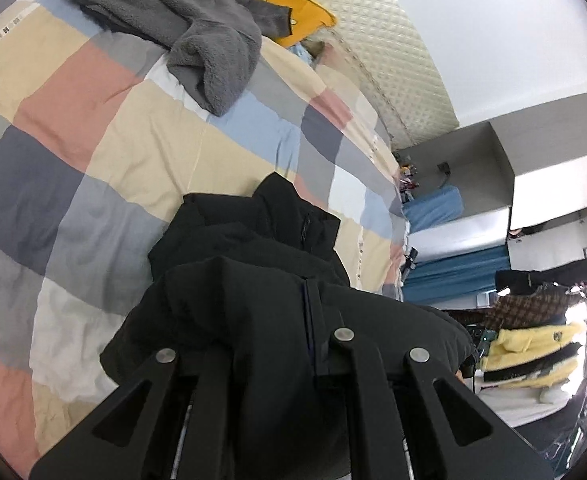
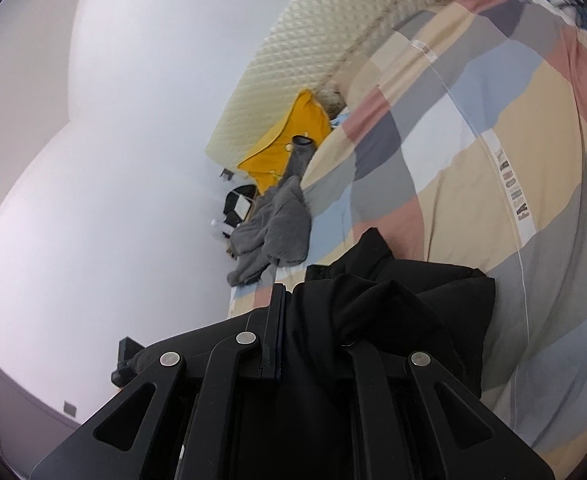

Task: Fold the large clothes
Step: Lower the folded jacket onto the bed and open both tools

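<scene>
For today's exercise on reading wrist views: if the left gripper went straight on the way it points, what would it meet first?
The black jacket, which already fills the left gripper; beyond it lies the checked duvet, though depth is unclear.

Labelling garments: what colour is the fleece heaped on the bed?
Grey fleece, clearest in the left wrist view.

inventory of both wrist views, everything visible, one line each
black jacket: 1, black, bunched on the bed in front of both claws
grey fleece garment: 1, grey, crumpled at the far end of the bed
yellow cushion: 1, yellow, against the headboard
checked duvet: 1, pastel blocks, covers the bed
quilted headboard: 1, cream, behind the bed
clothes pile: several, yellow, brown, black, beside the bed
left claw: 1, black, jacket fabric between fingers
right claw: 1, black, jacket fabric between fingers
</scene>
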The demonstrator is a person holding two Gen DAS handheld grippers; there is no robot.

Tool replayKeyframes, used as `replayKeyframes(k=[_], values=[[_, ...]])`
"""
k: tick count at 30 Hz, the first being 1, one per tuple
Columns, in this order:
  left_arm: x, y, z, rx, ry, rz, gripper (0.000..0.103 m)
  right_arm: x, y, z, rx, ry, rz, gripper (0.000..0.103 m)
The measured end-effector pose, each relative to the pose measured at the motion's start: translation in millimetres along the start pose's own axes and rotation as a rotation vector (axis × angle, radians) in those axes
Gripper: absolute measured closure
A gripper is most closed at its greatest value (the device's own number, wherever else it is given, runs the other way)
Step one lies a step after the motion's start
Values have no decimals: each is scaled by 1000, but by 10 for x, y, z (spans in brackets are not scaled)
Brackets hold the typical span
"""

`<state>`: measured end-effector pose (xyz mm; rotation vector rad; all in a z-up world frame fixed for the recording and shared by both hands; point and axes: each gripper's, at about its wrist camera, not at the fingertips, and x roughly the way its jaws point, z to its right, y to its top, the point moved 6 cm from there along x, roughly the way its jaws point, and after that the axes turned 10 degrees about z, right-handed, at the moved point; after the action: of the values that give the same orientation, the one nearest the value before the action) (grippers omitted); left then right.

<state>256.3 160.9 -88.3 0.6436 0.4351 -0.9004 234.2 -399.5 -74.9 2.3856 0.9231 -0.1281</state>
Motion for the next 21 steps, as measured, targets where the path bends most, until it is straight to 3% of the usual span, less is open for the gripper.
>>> replayKeyframes(k=[14, 21], values=[[860, 424, -208, -16, 200, -8, 92, 729, 128, 801, 156, -166, -39, 96], [1300, 425, -423, -14, 270, -38, 89, 965, -72, 1237, 199, -211, -92, 96]])
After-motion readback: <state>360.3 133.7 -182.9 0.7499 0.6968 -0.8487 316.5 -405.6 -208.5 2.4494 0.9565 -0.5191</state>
